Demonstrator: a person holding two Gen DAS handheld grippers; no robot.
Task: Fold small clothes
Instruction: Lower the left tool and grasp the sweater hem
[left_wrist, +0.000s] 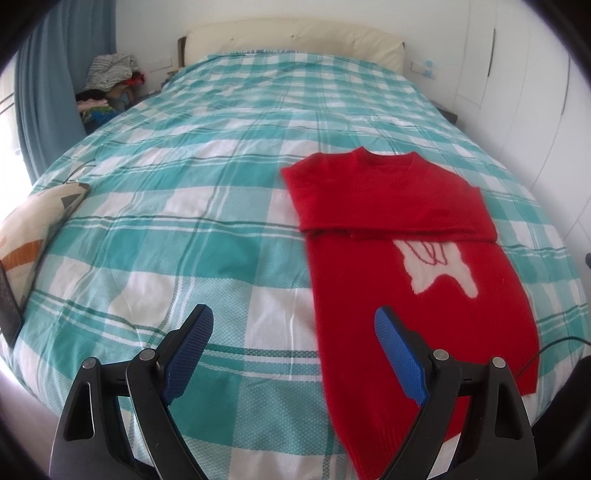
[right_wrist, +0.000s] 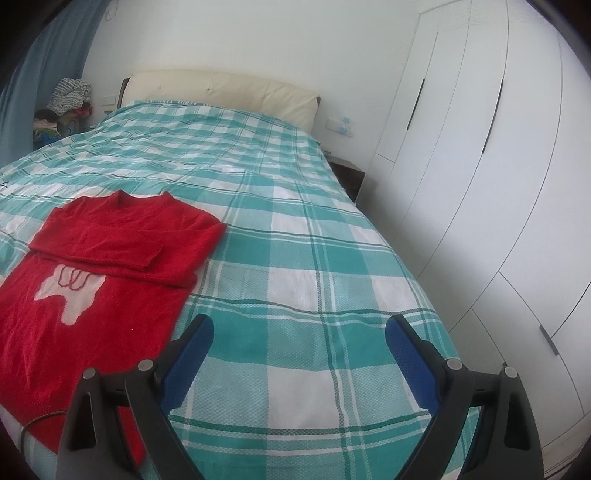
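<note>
A red knitted sweater (left_wrist: 417, 266) is laid flat on a bed covered by a teal-and-white plaid bedspread (left_wrist: 207, 206). In the left wrist view the sweater is seen from about 1 to 5 o'clock of the frame; in the right wrist view the same sweater (right_wrist: 92, 288) is found at about 9 o'clock, toward the left edge. The collar is pointed toward the headboard (left_wrist: 295, 40), and the hem is nearest the camera. Both sleeves are folded across the chest, so that a thick red band is formed over the upper body. Below that band a white patch with thin red looping lines (left_wrist: 436, 266) is shown on the front. The lower body is spread smooth, with a ribbed hem at the bottom.

The left gripper (left_wrist: 293, 332) is held above the bedspread with its blue-padded fingers spread wide apart and nothing between them; its right finger is seen over the sweater's lower edge. The right gripper (right_wrist: 299, 339) is likewise spread wide with nothing held, over bare plaid just right of the sweater.

A patterned cushion (left_wrist: 33, 229) is seen at 9 o'clock in the left view, a pile of clothes (left_wrist: 107, 81) at 10 o'clock, and white wardrobe doors (right_wrist: 480, 147) at 2 o'clock in the right view.
</note>
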